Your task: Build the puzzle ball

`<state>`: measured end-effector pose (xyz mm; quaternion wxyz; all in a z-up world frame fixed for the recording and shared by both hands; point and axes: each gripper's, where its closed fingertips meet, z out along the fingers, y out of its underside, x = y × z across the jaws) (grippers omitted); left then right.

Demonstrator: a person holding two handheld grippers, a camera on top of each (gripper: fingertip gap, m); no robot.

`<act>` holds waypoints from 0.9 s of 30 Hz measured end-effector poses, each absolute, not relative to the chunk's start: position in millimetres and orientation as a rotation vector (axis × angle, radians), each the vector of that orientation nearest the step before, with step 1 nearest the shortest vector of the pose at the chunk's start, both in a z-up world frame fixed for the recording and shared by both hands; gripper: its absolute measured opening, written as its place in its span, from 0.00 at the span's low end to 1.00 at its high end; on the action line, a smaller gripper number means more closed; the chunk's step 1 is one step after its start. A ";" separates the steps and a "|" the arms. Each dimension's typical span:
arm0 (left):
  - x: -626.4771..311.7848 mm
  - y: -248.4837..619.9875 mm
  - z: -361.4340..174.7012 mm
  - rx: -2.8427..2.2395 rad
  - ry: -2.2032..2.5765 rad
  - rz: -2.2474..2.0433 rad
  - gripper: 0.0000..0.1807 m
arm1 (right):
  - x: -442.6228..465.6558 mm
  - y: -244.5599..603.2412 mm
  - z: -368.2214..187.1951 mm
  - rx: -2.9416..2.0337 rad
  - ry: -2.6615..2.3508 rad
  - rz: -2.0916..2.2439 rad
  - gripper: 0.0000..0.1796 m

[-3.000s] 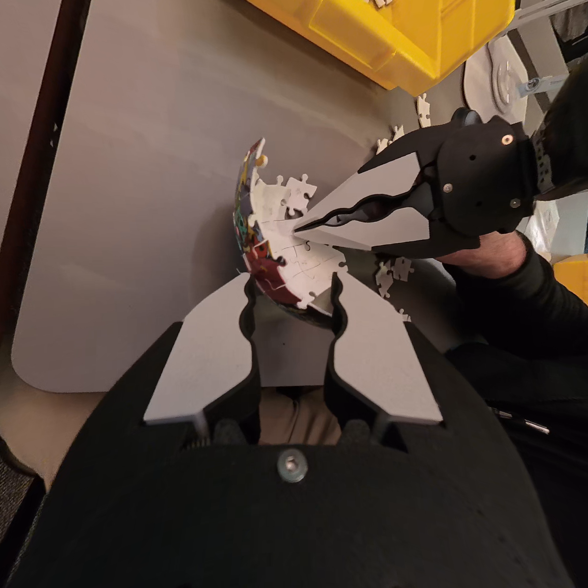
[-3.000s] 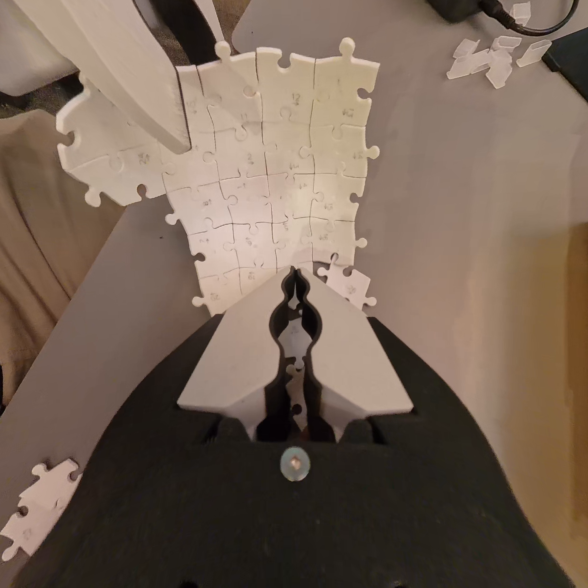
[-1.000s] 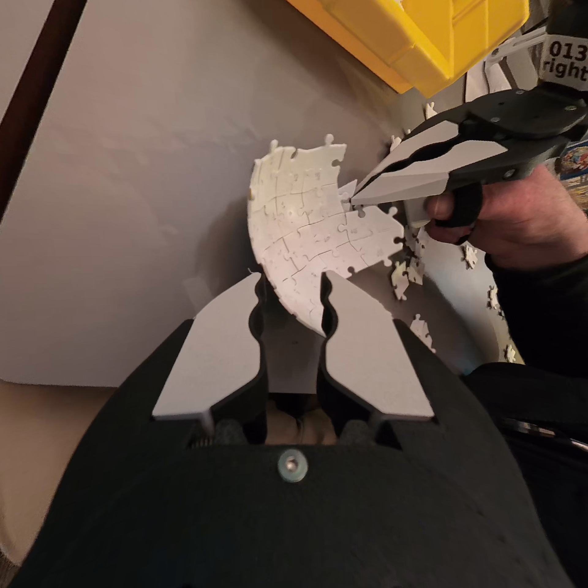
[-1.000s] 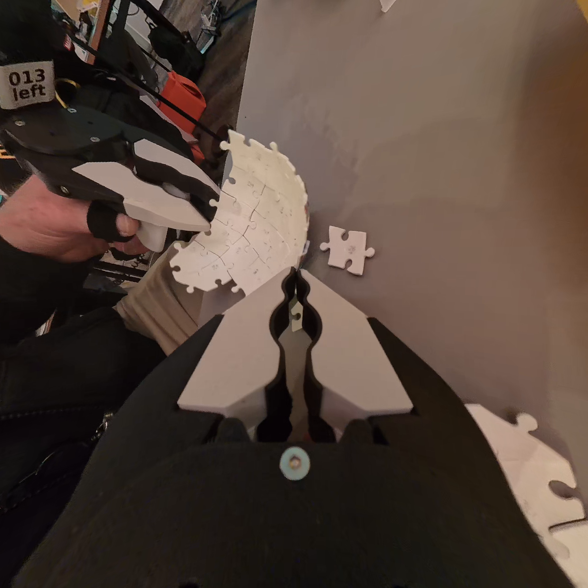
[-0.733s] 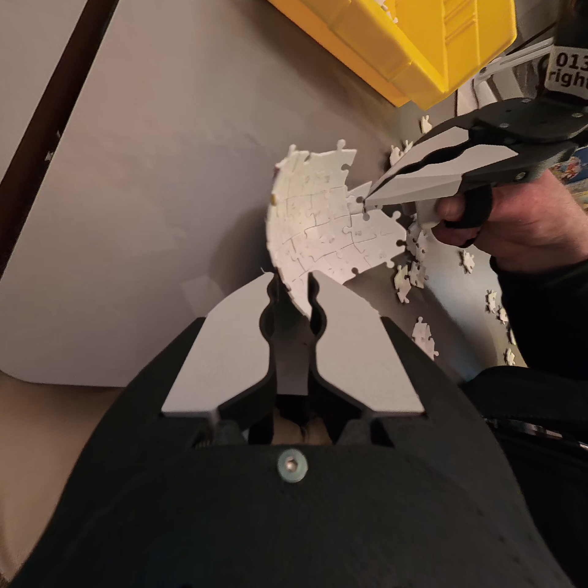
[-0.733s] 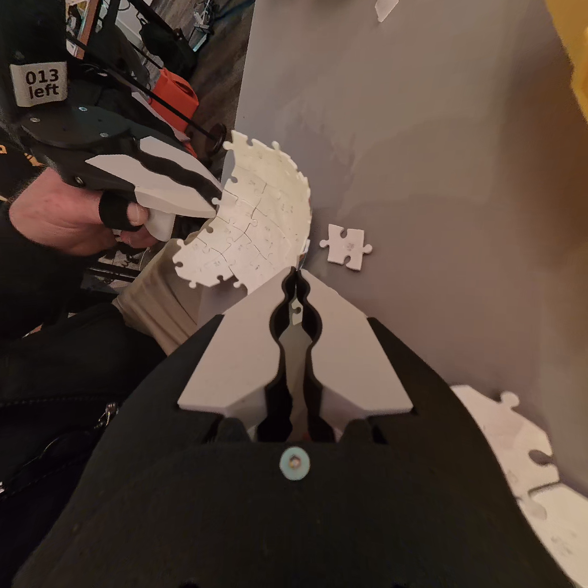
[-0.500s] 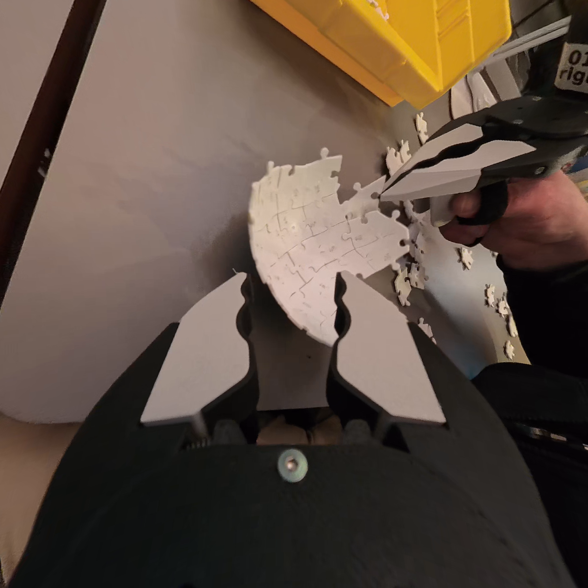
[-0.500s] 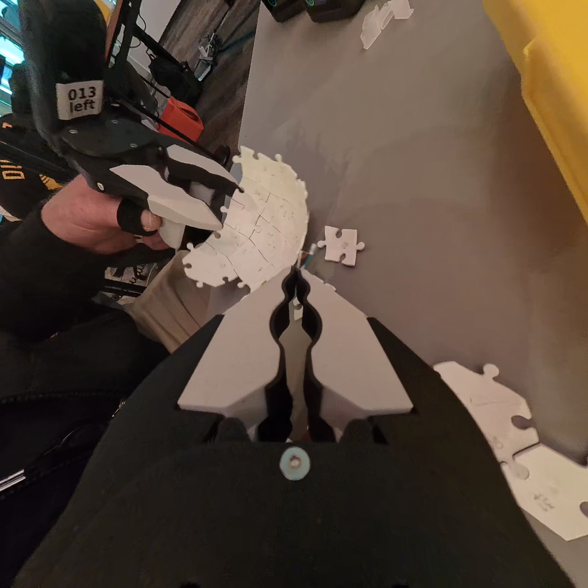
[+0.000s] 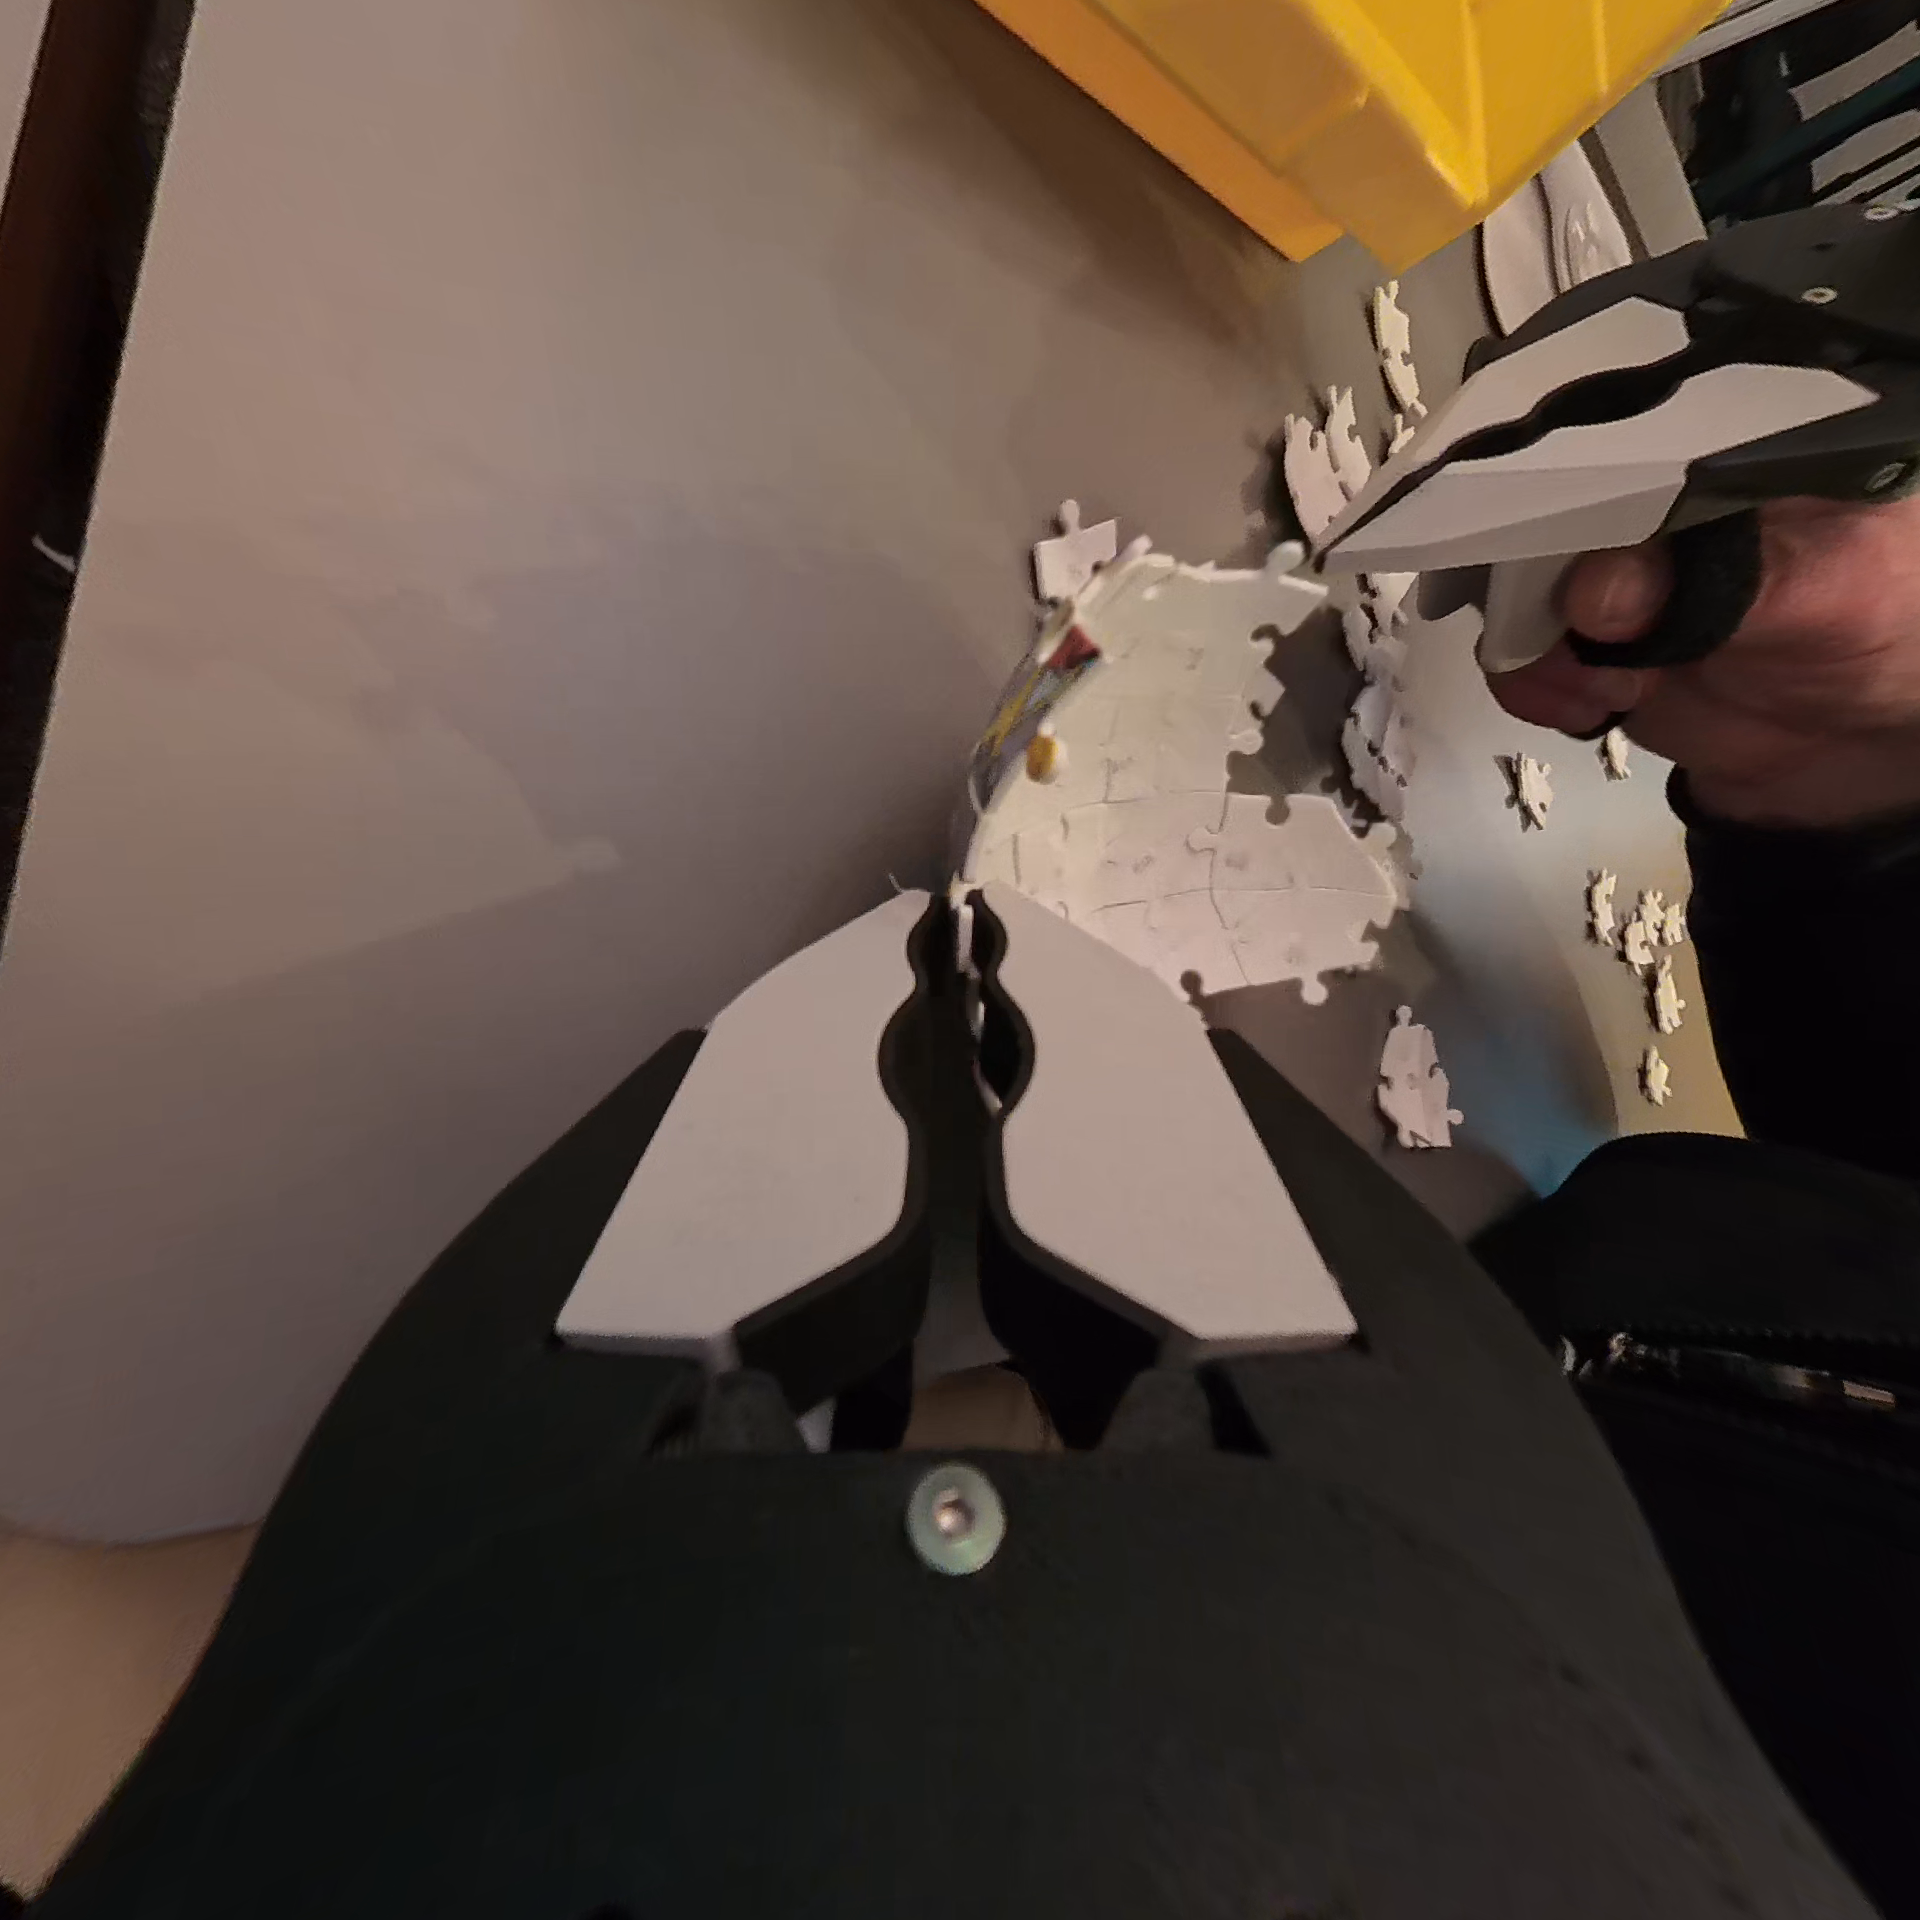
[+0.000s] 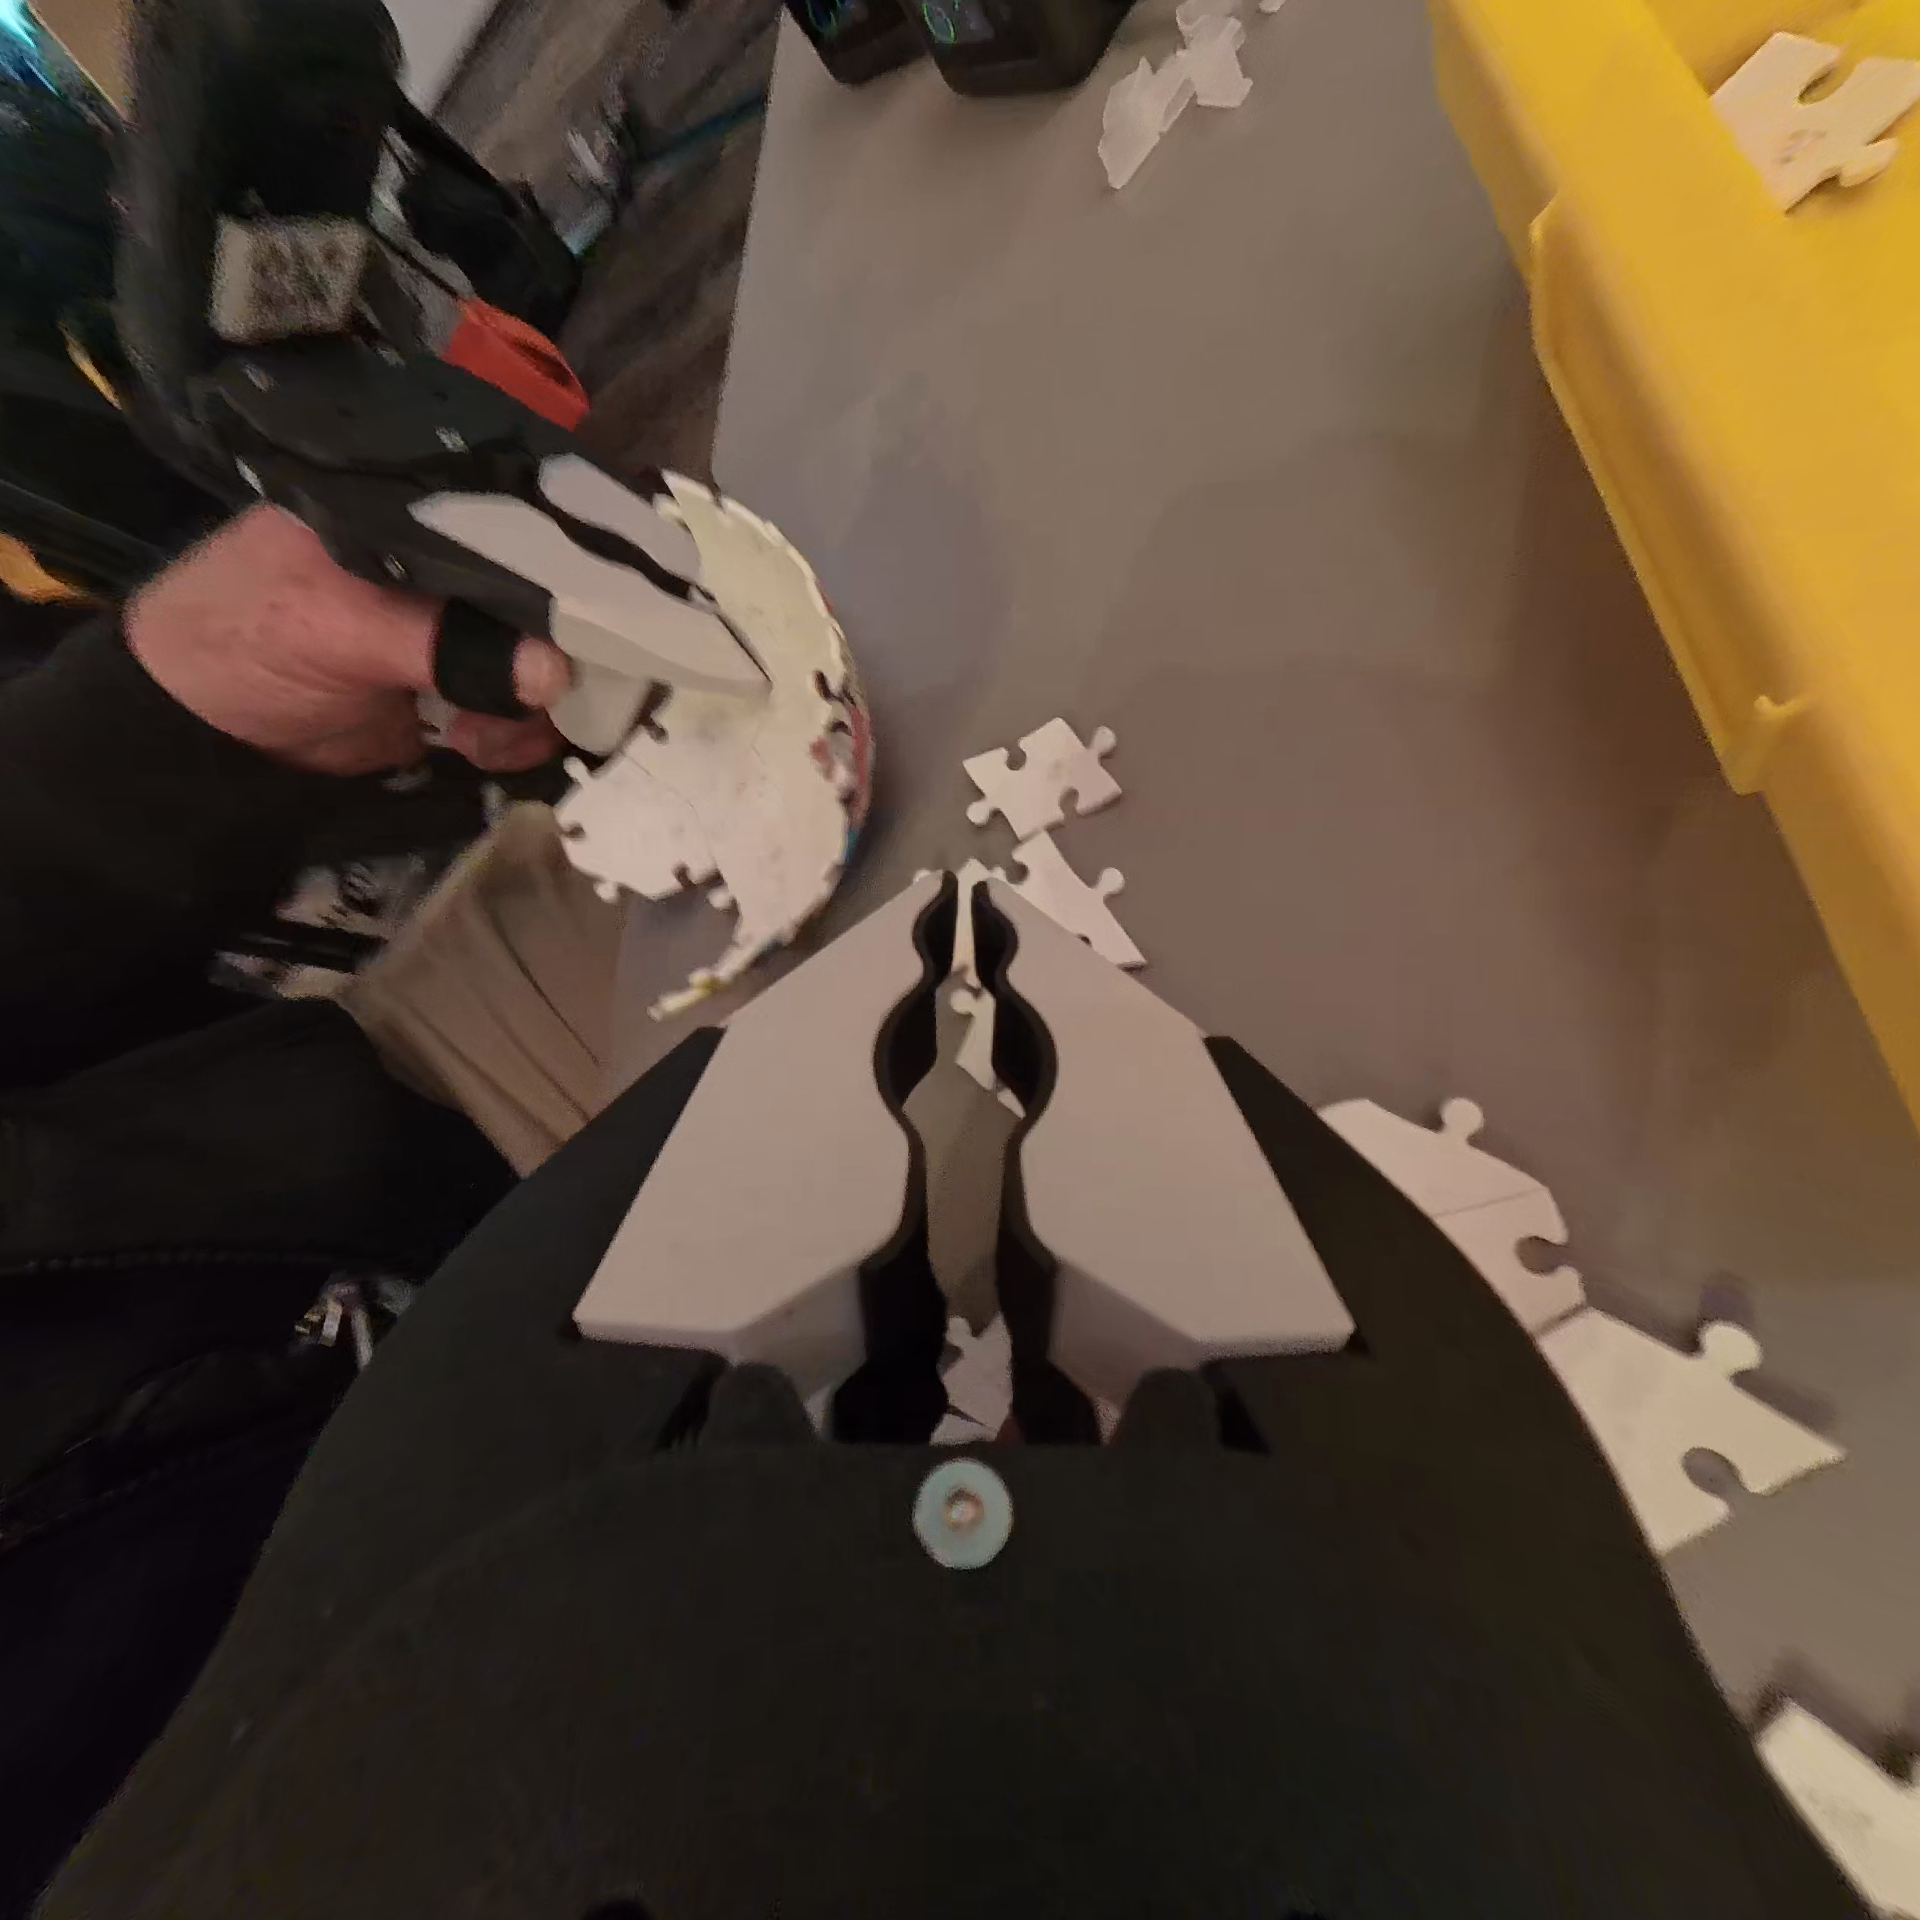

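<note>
A half-built puzzle ball, a curved white shell (image 9: 1174,810) with a coloured outer face, stands on edge on the grey table (image 9: 520,520). My left gripper (image 9: 961,904) is shut on the shell's lower rim. It also shows in the right wrist view (image 10: 717,623), clamped on the shell (image 10: 769,758). My right gripper (image 10: 961,883) is shut, with a white puzzle piece (image 10: 971,1023) showing between its jaws. In the left wrist view its tip (image 9: 1320,556) is beside a tab on the shell's upper edge; I cannot tell whether they touch.
A yellow bin (image 9: 1299,104) stands at the table's far side and also shows in the right wrist view (image 10: 1714,416). Loose white pieces (image 9: 1413,1081) lie right of the shell. A loose piece (image 10: 1044,774) and joined pieces (image 10: 1558,1299) lie near my right gripper. The table edge is at the left. The tips of one gripper are about 12 cm away from the tips of the other.
My left gripper opened half a second ago and has shut again on the shell's rim. The shell has turned so its coloured side shows. My right gripper has drawn back from the shell.
</note>
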<state>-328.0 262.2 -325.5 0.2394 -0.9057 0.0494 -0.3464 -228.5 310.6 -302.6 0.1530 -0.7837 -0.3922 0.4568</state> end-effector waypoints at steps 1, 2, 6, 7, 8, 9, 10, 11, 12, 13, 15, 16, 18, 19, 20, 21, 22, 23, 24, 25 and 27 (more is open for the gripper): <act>-330.5 262.6 -325.0 -2.477 0.130 -0.943 0.02 | -226.7 310.5 -305.7 -2.245 -1.165 1.259 0.01; -333.4 263.2 -324.3 -2.477 0.122 -0.935 0.02 | -225.9 311.1 -307.3 -2.231 -1.197 1.216 0.03; -346.5 264.8 -319.8 -2.488 0.144 -0.881 0.02 | -217.3 318.2 -321.5 -2.193 -1.379 0.981 0.13; -350.4 265.2 -318.7 -2.490 0.148 -0.870 0.02 | -216.5 316.7 -325.1 -2.178 -1.444 0.947 0.15; -354.4 265.8 -317.6 -2.493 0.151 -0.856 0.02 | -217.3 316.3 -327.2 -2.154 -1.493 0.919 0.16; -358.6 266.3 -316.5 -2.494 0.155 -0.839 0.02 | -218.7 316.5 -329.8 -2.123 -1.538 0.888 0.16; -362.5 266.4 -315.8 -2.498 0.160 -0.826 0.02 | -219.0 316.4 -335.1 -2.102 -1.595 0.841 0.17; -366.0 266.5 -315.0 -2.501 0.165 -0.816 0.02 | -219.4 317.7 -338.9 -2.081 -1.638 0.785 0.15; -369.2 266.6 -314.0 -2.500 0.165 -0.810 0.02 | -220.6 319.6 -340.2 -2.054 -1.667 0.736 0.12; -371.8 266.6 -313.1 -2.499 0.166 -0.805 0.02 | -222.4 320.1 -341.1 -2.031 -1.694 0.701 0.11; -377.1 266.0 -312.4 -2.503 0.172 -0.789 0.02 | -226.9 318.8 -341.8 -2.007 -1.722 0.684 0.02; -379.4 265.8 -312.3 -2.504 0.173 -0.782 0.02 | -228.4 317.9 -342.1 -2.001 -1.731 0.683 0.02; -382.3 265.0 -311.6 -2.505 0.179 -0.786 0.02 | -230.1 317.8 -342.1 -2.000 -1.726 0.682 0.02; -383.9 264.8 -311.4 -2.506 0.182 -0.783 0.02 | -230.4 317.6 -342.1 -2.001 -1.722 0.683 0.02; -385.4 264.2 -311.7 -2.510 0.188 -0.781 0.02 | -230.6 317.3 -341.9 -2.003 -1.723 0.684 0.02; -386.4 263.5 -311.8 -2.512 0.195 -0.781 0.02 | -230.9 317.1 -341.2 -2.004 -1.720 0.685 0.00; -387.3 263.2 -311.7 -2.513 0.200 -0.783 0.02 | -231.4 316.6 -340.4 -2.009 -1.715 0.687 0.00; -388.4 262.7 -311.7 -2.516 0.203 -0.784 0.02 | -231.7 315.7 -340.2 -2.009 -1.716 0.688 0.00; -389.7 262.3 -311.5 -2.520 0.209 -0.781 0.02 | -231.6 314.3 -340.4 -2.009 -1.722 0.684 0.00; -391.2 262.3 -311.0 -2.523 0.215 -0.776 0.02 | -231.2 313.2 -341.0 -2.015 -1.726 0.676 0.00; -393.4 261.3 -309.7 -2.534 0.242 -0.766 0.02 | -231.9 311.4 -338.3 -2.012 -1.716 0.683 0.00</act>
